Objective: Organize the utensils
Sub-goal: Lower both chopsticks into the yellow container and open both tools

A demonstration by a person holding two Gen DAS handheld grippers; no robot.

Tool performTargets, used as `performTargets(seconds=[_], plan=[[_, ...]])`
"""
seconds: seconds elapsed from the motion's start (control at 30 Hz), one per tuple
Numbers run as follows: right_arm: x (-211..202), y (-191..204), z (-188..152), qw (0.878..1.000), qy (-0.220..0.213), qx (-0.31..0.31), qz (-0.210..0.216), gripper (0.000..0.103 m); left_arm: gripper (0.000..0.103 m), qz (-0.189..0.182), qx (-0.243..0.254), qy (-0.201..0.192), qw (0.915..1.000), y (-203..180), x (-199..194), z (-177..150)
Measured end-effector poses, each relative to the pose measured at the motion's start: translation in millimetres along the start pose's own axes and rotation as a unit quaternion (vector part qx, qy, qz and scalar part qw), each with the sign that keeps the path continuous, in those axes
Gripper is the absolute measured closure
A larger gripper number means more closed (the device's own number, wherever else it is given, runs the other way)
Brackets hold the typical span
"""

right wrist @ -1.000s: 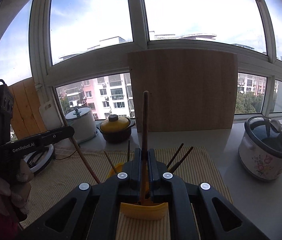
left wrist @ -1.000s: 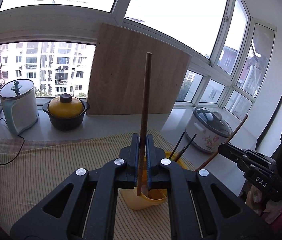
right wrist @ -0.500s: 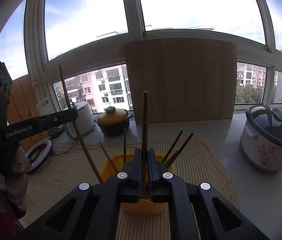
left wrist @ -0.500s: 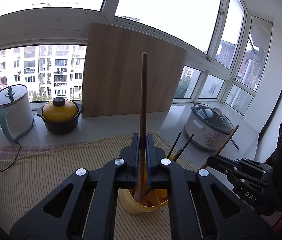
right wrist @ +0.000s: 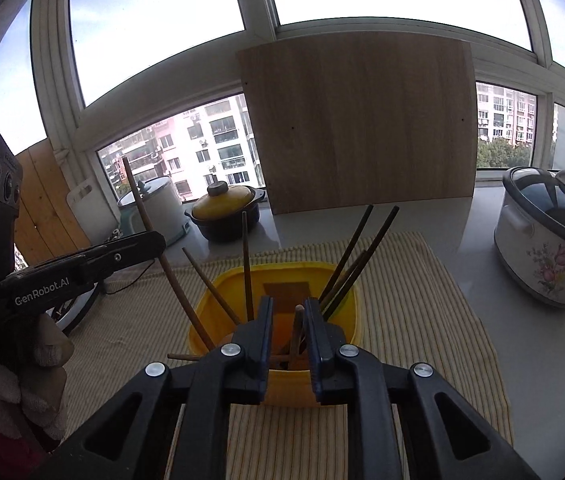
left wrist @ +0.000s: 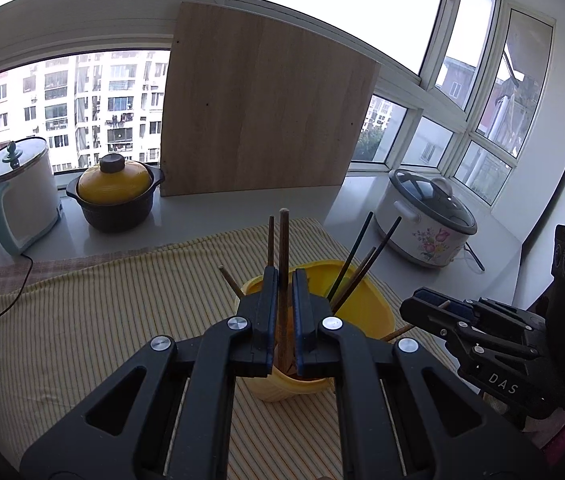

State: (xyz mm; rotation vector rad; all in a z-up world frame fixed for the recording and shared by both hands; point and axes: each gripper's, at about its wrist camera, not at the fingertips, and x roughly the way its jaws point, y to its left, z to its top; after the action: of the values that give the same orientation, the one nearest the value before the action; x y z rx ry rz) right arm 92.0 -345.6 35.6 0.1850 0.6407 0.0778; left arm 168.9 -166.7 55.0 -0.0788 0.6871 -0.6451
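Observation:
A yellow container (right wrist: 278, 280) stands on a striped cloth (right wrist: 422, 300) with several dark and wooden chopsticks (right wrist: 356, 248) leaning in it. My right gripper (right wrist: 287, 312) hangs over its near rim. Its jaws are opening, and a brown chopstick (right wrist: 297, 334) stands loose between them, its top low by the pads and its lower end in the container. My left gripper (left wrist: 284, 280) is shut on another brown chopstick (left wrist: 283, 240), whose lower end reaches into the yellow container (left wrist: 366, 300). The right wrist view shows that left gripper (right wrist: 154, 242) at the left, in a gloved hand (right wrist: 18, 380).
A wooden board (left wrist: 262, 112) leans on the window behind. A dark pot with a yellow lid (left wrist: 116, 192) and a white kettle (left wrist: 18, 188) stand at back left, a floral rice cooker (left wrist: 426, 220) at back right. A cable (left wrist: 6, 300) lies on the cloth's left.
Both grippers have come down over the yellow container. The right jaws have parted and their chopstick has slid down between them. The left chopstick's lower end has gone into the container.

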Motion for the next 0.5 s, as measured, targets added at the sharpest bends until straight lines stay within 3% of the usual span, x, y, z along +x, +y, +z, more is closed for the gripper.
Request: performTargets(seconds=[0.33, 0.5], plan=[[-4, 0, -20, 1.0, -0.001, 0.013, -0.01, 0.072, 0.09, 0.009, 0.004, 0.001, 1.0, -1, -14, -31], [-13, 0, -24, 1.0, -0.013, 0.019, -0.019, 0.067, 0.084, 0.016, 0.0, -0.019, 0.9997, 2, -31, -41]])
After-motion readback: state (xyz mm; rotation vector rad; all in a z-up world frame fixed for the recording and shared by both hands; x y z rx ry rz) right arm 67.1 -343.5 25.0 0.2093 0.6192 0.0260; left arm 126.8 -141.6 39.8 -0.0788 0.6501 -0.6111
